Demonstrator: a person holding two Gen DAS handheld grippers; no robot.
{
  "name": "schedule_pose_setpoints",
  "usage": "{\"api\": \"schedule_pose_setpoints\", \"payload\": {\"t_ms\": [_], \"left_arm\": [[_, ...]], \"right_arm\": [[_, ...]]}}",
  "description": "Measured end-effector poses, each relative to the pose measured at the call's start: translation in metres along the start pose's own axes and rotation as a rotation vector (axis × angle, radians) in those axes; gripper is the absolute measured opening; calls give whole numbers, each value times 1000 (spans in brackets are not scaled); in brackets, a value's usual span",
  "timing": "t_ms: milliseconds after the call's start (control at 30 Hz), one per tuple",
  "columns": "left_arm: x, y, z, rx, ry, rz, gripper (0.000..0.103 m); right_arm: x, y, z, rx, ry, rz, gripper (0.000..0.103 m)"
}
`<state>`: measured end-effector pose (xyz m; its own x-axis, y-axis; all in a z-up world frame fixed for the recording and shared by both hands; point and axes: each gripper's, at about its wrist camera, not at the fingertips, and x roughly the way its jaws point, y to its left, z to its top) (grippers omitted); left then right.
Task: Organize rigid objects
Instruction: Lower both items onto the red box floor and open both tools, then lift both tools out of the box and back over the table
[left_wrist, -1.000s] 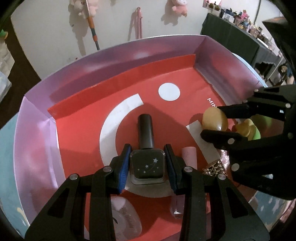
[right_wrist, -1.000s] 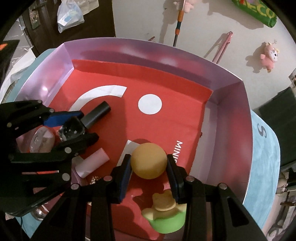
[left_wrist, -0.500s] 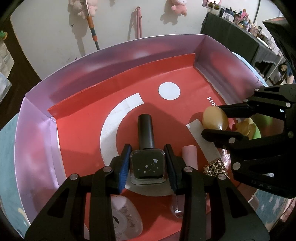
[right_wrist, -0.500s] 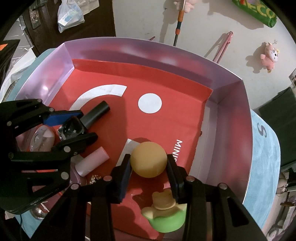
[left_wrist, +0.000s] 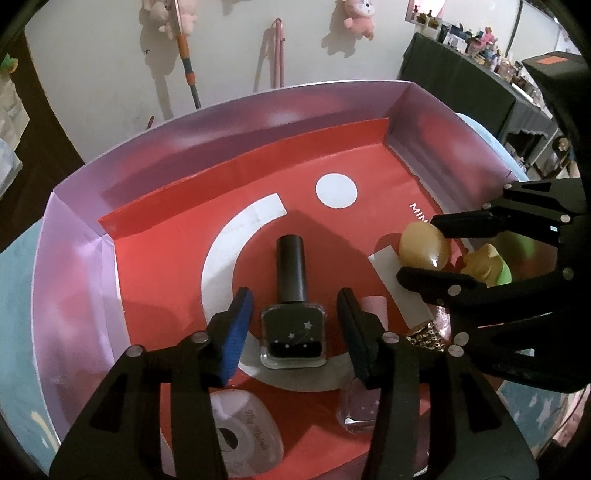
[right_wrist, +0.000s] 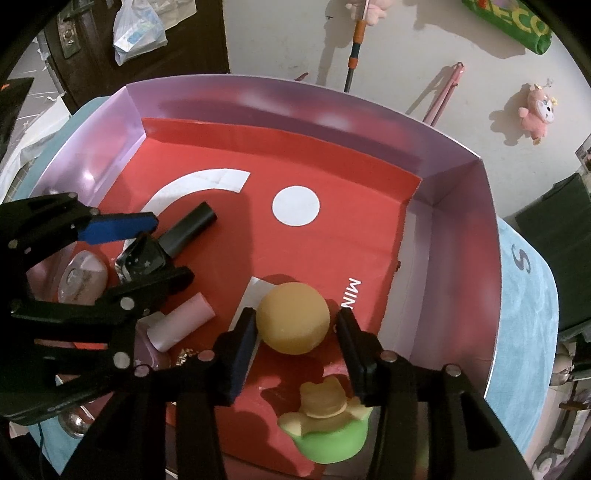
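Observation:
A dark nail polish bottle (left_wrist: 293, 332) with star marks lies flat on the red floor of a pink-walled box (left_wrist: 221, 136). My left gripper (left_wrist: 293, 295) straddles its square body; the jaws are opening and a gap shows on each side. To the right, a round yellow ball (right_wrist: 293, 317) rests on the floor between the fingers of my right gripper (right_wrist: 297, 314). Those jaws are opening too, with a gap at the right pad. The right wrist view shows the left gripper (right_wrist: 170, 248) over the bottle (right_wrist: 142, 256).
A green and yellow bear toy (right_wrist: 325, 424) sits just behind the ball. A pink tube (right_wrist: 181, 326), a pale pink bottle (left_wrist: 356, 413), a clear round case (left_wrist: 243, 439) and a gold studded piece (left_wrist: 424, 338) crowd the near edge. Blue cloth (right_wrist: 524, 295) lies under the box.
Both grippers have spread their jaws: the left came off the dark bottle, the right off the yellow ball. Both objects stay where they were, and neither hand has shifted.

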<state>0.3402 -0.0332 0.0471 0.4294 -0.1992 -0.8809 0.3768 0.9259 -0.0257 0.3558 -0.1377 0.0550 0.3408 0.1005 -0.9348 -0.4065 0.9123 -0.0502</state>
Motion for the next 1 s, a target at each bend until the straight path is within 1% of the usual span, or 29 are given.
{"api": "schedule_pose_setpoints", "payload": {"t_ms": [133,167,333,400,433,467,500,600,700,767,867,1000], "left_arm": [[-5,-2,0,-3,-8,0,48],[-7,-3,-1,-4,-11,2,49],[-16,-3,1,-10,-33,5,55],[-24,-1,-2,-21,-51,12,62],[-29,1,-4,-29,-64,14,64],[-37,2,-6,-42,-84,15,64],[-43,4,-5,-51,-97,15,64],[-67,3,-11,-68,-156,24,73],[-89,-2,-17,-70,-204,41,73],[-107,-5,-22,-67,-245,44,73],[-132,-15,-35,-62,-311,61,83],[-163,-29,-53,-48,-399,89,84]], "right_arm": [[-5,-5,-1,7,-7,1,53],[-6,-6,-1,9,-9,3,54],[-15,-10,-1,18,-23,11,55],[-22,-10,-3,20,-35,8,55],[-27,-10,-4,21,-42,6,58],[-31,-9,-5,22,-50,6,61],[-37,-9,-6,25,-64,7,61],[-56,-10,-13,37,-96,14,61],[-80,-13,-21,58,-142,24,67],[-98,-14,-29,73,-182,35,70],[-126,-14,-41,92,-240,47,72],[-166,-7,-64,99,-327,53,80]]}}
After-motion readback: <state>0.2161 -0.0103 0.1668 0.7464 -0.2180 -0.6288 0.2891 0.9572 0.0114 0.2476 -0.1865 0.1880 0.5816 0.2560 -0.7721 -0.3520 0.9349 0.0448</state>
